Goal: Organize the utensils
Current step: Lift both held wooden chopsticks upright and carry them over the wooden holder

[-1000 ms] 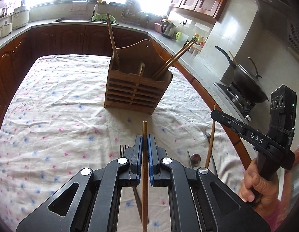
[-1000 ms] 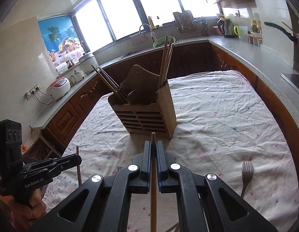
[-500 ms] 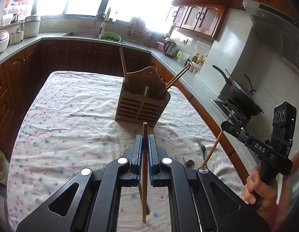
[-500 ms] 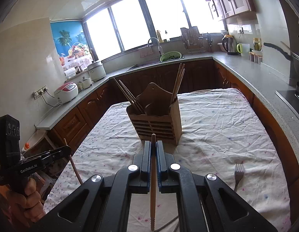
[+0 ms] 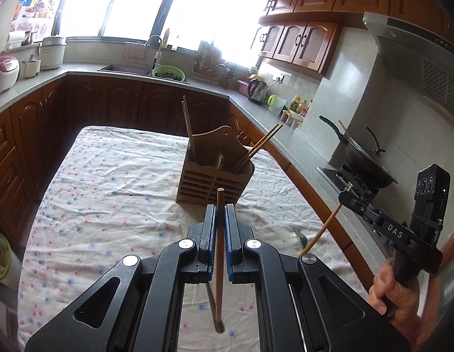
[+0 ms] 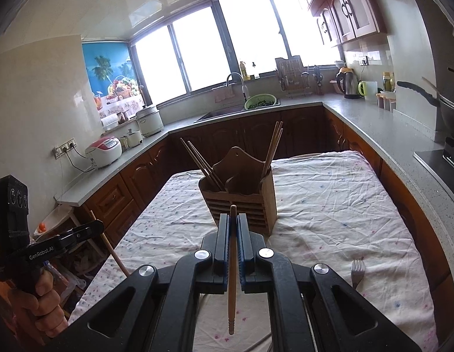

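You have one wooden chopstick in each gripper. The left gripper [image 5: 220, 214] has its fingers [image 5: 210, 228] closed tight on the left chopstick [image 5: 218, 261], gripped above its middle, with a short stub above the pads and the long end hanging below. The right gripper [image 6: 232, 223] clamps the right chopstick [image 6: 232, 275] the same way. Both sticks stand near upright, long axis vertical, held above the cloth-covered tabletop [image 5: 115, 176] and short of the wooden utensil holder [image 5: 215, 176], which already has chopsticks leaning in its compartments. Expect them to be light, stiff and smooth, so they may pivot or slip in a narrow pinch. A fork [image 6: 357, 272] lies on the cloth to your right.
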